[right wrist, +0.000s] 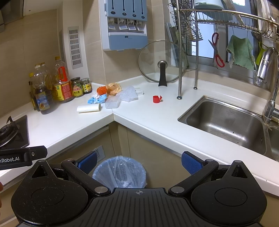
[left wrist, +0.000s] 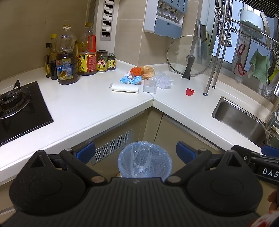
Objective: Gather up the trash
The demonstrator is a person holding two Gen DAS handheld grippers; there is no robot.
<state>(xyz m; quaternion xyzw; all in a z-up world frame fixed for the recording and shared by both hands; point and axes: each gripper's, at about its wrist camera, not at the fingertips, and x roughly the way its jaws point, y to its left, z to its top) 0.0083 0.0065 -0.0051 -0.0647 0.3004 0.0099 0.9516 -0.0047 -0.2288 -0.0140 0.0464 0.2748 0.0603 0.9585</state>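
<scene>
Below my wide-open, empty left gripper and right gripper sits the blue-lined round bin. Far ahead, well beyond both jaws, a crumpled trash pile lies on the white counter.

**Kitchen corner: fixed surroundings**

Beige tiled walls across the upper frame. White L-shaped countertop through the centre. Black gas hob at left edge. Steel sink at right, faucet above. Window at upper right behind a wire dish rack. Beige cabinet doors below centre.
</scene>
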